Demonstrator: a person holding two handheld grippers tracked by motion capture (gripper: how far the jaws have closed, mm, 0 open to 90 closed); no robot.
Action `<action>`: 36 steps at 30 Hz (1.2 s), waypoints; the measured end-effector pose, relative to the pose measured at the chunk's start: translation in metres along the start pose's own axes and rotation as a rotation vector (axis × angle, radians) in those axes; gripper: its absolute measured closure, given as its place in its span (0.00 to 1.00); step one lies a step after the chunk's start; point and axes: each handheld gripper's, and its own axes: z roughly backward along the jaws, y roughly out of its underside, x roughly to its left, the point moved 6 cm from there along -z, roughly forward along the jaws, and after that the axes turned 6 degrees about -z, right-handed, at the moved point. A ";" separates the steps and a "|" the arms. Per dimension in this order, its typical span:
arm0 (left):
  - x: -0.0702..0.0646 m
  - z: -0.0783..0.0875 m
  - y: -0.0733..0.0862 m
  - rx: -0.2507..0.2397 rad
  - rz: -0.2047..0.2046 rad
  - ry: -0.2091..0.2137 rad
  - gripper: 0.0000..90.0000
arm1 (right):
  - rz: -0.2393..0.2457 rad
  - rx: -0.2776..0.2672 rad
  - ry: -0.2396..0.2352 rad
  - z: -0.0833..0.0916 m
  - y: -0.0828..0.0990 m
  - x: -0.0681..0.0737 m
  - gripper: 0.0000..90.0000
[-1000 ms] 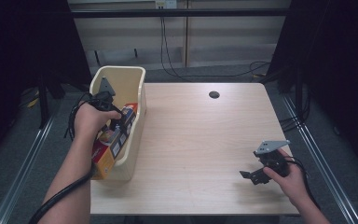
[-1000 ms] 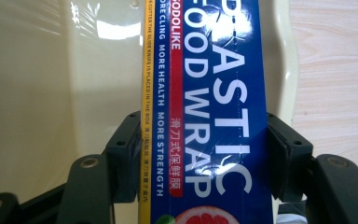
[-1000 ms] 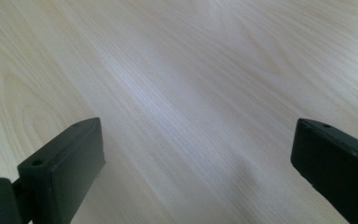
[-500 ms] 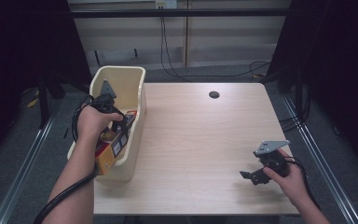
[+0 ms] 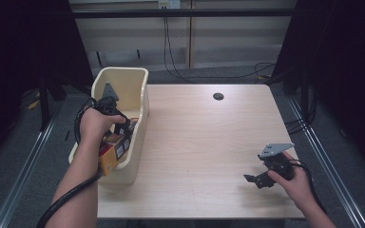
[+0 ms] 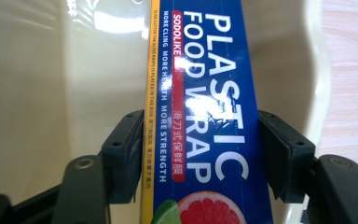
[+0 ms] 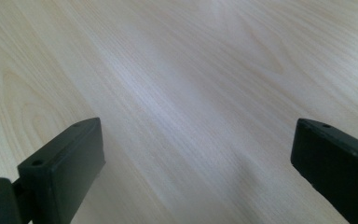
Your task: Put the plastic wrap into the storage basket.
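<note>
While the left gripper (image 5: 123, 127) is reaching down into the cream plastic bin (image 5: 140, 90) standing at the left edge of the pale wooden table (image 5: 204, 142), its jaws are flanking the long blue cardboard box of plastic food wrap (image 6: 205, 116). These jaws have just been easing apart, and in the left gripper view the pads are sitting against the box's two long sides, so the grip is reading as clenched on it, though loosening. That box is lying inside the bin, hemmed closely by the cream walls on either side, leaving little room for sideways travel; the bin's open top is offering the only free way. Its blue face is carrying large white lettering, a yellow strip along one long edge, a red label band and a pink grapefruit slice beside a green leaf near the jaws. Well apart, near the table's right front edge, the right gripper (image 5: 256, 179) is hanging just over bare wood with its jaws released and wide, nothing between them. A small dark round hole (image 5: 218, 96) is sitting near the far edge.
</note>
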 end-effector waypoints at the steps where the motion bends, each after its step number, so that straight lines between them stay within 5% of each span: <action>1: -0.001 0.001 0.000 -0.010 0.005 0.008 0.42 | -0.001 0.001 -0.005 0.000 0.000 0.000 0.03; 4: -0.002 0.009 -0.003 -0.048 0.021 0.032 0.41 | 0.003 0.000 0.001 0.000 0.000 0.000 0.03; 10: -0.006 0.021 -0.006 -0.083 -0.002 0.015 0.38 | 0.003 0.001 0.004 0.000 -0.001 0.001 0.03; 14: -0.014 0.026 -0.008 -0.103 -0.008 0.054 0.36 | 0.004 0.002 -0.001 0.000 -0.001 0.002 0.03; 26: -0.041 0.041 -0.019 -0.192 -0.101 0.077 0.27 | 0.000 -0.008 -0.009 0.002 -0.001 0.001 0.03; 36: -0.067 0.044 -0.022 -0.216 -0.170 0.113 0.23 | 0.000 -0.009 -0.005 0.002 -0.001 0.001 0.03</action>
